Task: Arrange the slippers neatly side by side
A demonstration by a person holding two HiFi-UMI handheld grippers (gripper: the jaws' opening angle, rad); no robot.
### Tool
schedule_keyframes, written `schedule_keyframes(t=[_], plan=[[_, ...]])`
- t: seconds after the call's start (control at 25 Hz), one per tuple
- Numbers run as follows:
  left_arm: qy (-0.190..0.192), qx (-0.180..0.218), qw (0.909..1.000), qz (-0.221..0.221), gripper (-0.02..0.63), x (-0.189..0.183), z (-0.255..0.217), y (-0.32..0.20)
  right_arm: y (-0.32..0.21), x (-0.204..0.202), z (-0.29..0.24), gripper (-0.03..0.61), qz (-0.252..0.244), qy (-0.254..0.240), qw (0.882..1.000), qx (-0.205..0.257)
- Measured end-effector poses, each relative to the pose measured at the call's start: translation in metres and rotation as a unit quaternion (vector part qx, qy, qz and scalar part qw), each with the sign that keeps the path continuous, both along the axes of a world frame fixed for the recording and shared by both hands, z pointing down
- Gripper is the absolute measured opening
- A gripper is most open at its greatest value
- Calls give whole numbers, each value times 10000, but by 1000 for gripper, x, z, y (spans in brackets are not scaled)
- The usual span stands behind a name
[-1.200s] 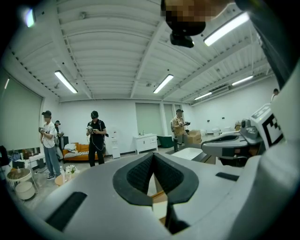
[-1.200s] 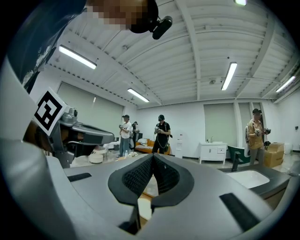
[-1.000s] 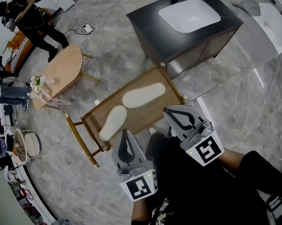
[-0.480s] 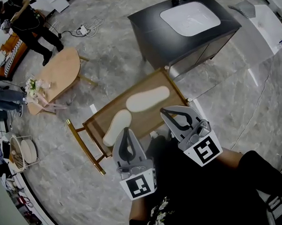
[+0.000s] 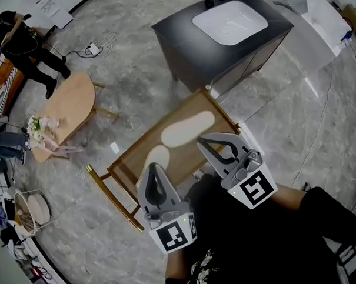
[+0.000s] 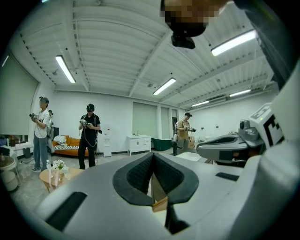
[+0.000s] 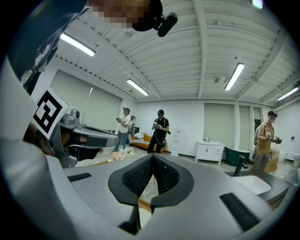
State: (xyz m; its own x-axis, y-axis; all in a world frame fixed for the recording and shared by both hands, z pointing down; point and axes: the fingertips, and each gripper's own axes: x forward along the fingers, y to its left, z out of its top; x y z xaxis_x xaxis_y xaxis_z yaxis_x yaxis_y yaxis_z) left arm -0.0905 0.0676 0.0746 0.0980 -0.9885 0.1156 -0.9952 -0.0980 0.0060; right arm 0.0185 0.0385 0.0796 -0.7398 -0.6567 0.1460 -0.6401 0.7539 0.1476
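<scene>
In the head view, a farther pale flat sole-shaped slipper (image 5: 187, 128) and a nearer pale slipper (image 5: 157, 157) are lying close together on the brown wooden gold-framed tabletop (image 5: 132, 163). The left hand-held gripper (image 5: 153, 168) and right hand-held gripper (image 5: 202, 142) are hovering over its near edge.

In the left gripper view, the jaws are pressing together on nothing.

In the right gripper view, the jaws are likewise pressing together, empty.

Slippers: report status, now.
Left claw shut, empty; right claw shut, empty. Far slipper, near slipper on rack, roughly end to end, not side by side. Nothing seen blocking them.
</scene>
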Motion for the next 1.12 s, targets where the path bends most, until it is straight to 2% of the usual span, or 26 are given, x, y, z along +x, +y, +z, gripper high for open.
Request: schedule_keyframes(t=[0.32,0.56,0.92,1.12], plan=[[-71,-175,9998,4,3,-22,13,11,0,-16,19,-2,215,-87,9994,-246],[65,-439,9990,-64,3,-27,35,19,-3,-6,34,-2,276,181,9991,-270],[276,-943,9951,-115,3,-17,75,6,-21,-4,59,-2,95,494,9975,-497],[272,-1245,9917,-192,3,-17,100,-6,-34,-5,80,-2,-53,641,9955,-691]])
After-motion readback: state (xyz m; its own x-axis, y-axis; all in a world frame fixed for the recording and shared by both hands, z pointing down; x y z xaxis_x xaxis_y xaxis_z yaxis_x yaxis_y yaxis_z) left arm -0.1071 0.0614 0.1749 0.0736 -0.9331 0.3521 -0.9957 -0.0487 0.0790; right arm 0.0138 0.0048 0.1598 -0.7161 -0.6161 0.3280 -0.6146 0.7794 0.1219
